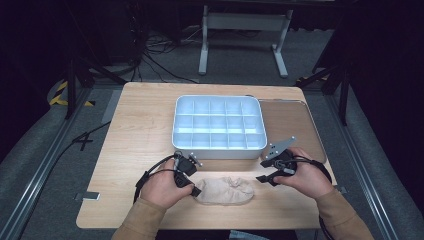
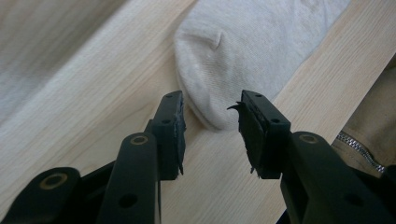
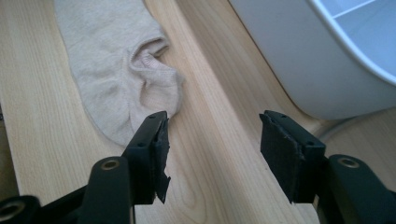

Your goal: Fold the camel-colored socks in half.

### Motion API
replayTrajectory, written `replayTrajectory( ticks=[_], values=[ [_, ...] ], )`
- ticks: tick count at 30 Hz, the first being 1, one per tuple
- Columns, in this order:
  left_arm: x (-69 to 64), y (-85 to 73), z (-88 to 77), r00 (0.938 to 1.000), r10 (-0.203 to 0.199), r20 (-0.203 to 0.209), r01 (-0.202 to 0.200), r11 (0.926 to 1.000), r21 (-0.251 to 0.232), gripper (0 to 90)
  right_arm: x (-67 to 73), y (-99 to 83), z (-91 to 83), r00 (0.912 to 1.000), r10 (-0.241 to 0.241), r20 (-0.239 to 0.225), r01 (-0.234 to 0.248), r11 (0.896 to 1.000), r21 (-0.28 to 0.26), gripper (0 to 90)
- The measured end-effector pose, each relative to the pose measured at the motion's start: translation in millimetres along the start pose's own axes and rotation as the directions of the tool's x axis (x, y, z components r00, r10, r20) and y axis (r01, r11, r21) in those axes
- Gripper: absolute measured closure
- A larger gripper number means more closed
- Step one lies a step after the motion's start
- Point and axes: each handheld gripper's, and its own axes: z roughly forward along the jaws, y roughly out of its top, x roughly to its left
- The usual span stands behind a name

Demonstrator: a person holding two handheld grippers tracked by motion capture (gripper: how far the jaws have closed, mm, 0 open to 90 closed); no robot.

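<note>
A beige sock [image 1: 225, 190] lies flat on the wooden table [image 1: 135, 150] near its front edge. My left gripper [image 1: 196, 190] is low at the sock's left end. In the left gripper view the jaws stand apart with the rounded tip of the sock [image 2: 243, 51] between them, and the pads of the left gripper [image 2: 212, 105] are not pressing on it. My right gripper [image 1: 262, 178] sits at the sock's right end and is open. In the right gripper view the sock [image 3: 112, 70] lies just ahead of the left jaw of the right gripper [image 3: 215, 123], with bare wood between the pads.
A white box with several compartments [image 1: 218, 150] stands mid-table just behind both grippers; its wall [image 3: 299, 60] is close to my right gripper. A flat brown tray [image 1: 292, 125] lies to its right. The person's sleeves reach in from the front edge.
</note>
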Motion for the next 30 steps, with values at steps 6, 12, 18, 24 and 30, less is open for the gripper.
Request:
replayTrajectory(
  ticks=[6, 12, 18, 24, 30],
  values=[
    [-0.7, 1.8, 8.0, 0.9999, 0.000, -0.013, 0.001, 0.9999, 0.012, 60.8, 3.8, 1.2, 6.3, 0.9998, -0.016, -0.012, 0.016, 1.000, 0.016, 43.1],
    [-2.9, 3.9, 16.5, 0.9994, 0.002, -0.034, -0.001, 0.9996, 0.029, 64.9, 9.5, 3.5, 14.4, 0.9993, -0.025, -0.027, 0.026, 0.999, 0.039, 43.6],
    [-5.8, 5.8, 17.2, 0.9975, 0.020, -0.069, -0.018, 0.9996, 0.022, 79.4, 15.4, 7.0, 17.6, 0.9988, -0.040, -0.028, 0.041, 0.999, 0.020, 50.1],
    [-9.6, 7.1, 13.4, 0.9973, 0.020, -0.071, -0.022, 0.9996, -0.015, 85.1, 28.8, 15.4, 20.7, 0.9968, -0.051, -0.061, 0.053, 0.998, 0.018, 77.7],
    [-11.5, 7.6, 7.6, 0.9979, 0.028, -0.058, -0.030, 0.9988, -0.039, 85.5, 41.3, 23.1, 29.3, 0.9931, -0.072, -0.093, 0.069, 0.997, -0.029, 89.1]
  ],
)
